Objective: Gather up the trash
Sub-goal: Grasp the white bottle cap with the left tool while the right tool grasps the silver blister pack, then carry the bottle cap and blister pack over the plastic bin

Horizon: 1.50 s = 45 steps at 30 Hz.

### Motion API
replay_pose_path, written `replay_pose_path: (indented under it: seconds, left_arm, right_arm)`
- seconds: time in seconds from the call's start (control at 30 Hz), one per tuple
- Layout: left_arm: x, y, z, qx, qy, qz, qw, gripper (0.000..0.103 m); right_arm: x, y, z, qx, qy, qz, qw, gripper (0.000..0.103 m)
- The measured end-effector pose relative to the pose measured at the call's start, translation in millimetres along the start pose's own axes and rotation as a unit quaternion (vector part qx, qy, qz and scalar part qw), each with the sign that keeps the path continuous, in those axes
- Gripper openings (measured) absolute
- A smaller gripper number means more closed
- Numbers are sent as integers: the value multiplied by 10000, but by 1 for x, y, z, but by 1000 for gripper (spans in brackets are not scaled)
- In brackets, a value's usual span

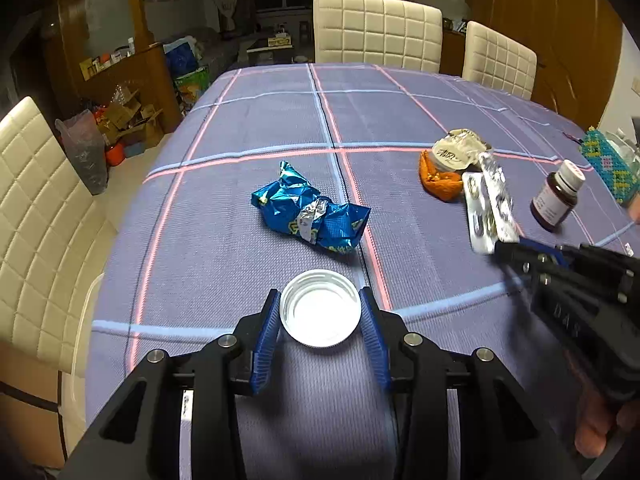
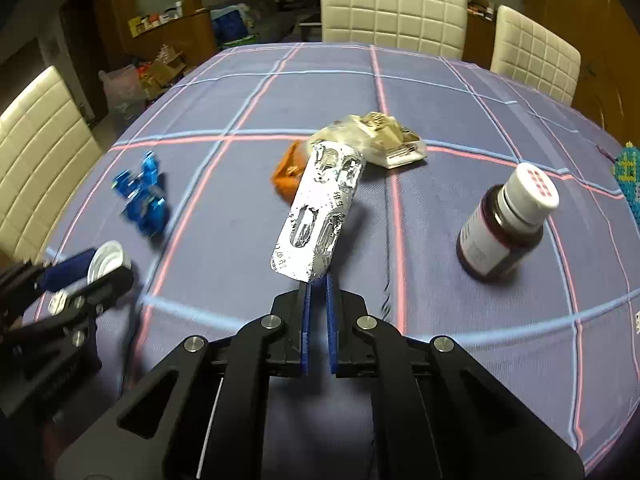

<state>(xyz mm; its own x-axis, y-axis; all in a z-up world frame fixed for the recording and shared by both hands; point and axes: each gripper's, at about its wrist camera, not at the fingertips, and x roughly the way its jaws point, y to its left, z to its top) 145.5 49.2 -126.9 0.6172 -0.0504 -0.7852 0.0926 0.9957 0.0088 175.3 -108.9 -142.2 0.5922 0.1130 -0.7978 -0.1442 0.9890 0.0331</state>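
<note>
Two grippers work over a table covered in a woven purple cloth (image 1: 248, 120) crossed by pink and pale blue lines. The left gripper (image 1: 320, 312) has its ribbed blue pads (image 1: 266, 340) drawn in on either side of a round white cap (image 1: 320, 308), which lies open side up, shallow, with a threaded inner wall; the pads meet its rim on both flanks, so the cap is pinched between them, the jaws a cap's width apart. The right gripper (image 2: 318, 284) is closed almost flat, its two blue pads (image 2: 306, 320) clamped on the near edge of a silver blister pack (image 2: 320, 208). That pack is a long foil strip with rounded corners, crinkled, with oval pockets pressed into it, and it juts forward and upward from the fingertips, clear of the cloth.

Ahead of the left fingers, a little beyond the cap, lies a crumpled blue foil wrapper (image 1: 310, 210), shiny and creased with a silver patch. Beyond the tip of the blister pack sit an orange crumpled wrapper (image 2: 286, 172) and a clear, wrinkled plastic packet (image 2: 376, 136), touching each other. To the right of the right fingers stands a dark brown bottle (image 2: 504, 228) with a white label and a white ribbed screw cap, upright on the cloth. Cream quilted chairs (image 1: 376, 28) ring the far side of the table.
</note>
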Motion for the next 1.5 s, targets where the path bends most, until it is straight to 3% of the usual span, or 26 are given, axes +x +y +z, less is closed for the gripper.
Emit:
replay_pose_path:
  seconds: [0.4, 1.0, 1.13, 1.37, 1.5]
  left_arm:
    - [-38, 12, -21, -136, -272, 135, 9994, 39]
    - [-76, 67, -49, -715, -548, 507, 9946, 39]
    - [-77, 69, -51, -739, -567, 499, 9944, 39]
    - [-71, 68, -53, -719, -491, 438, 9952, 39]
    - [-67, 64, -53, -686, -448, 405, 9958, 39]
  right_arm:
    - [-43, 41, -25, -579, -363, 163, 9975, 4]
    - [-89, 92, -29, -1212, -924, 429, 9874, 4]
    - [-86, 96, -30, -1272, -819, 409, 9876, 4]
    - [-59, 83, -35, -1107, -200, 302, 9932, 7]
    - [-53, 77, -38, -1039, -216, 168, 9942, 7]
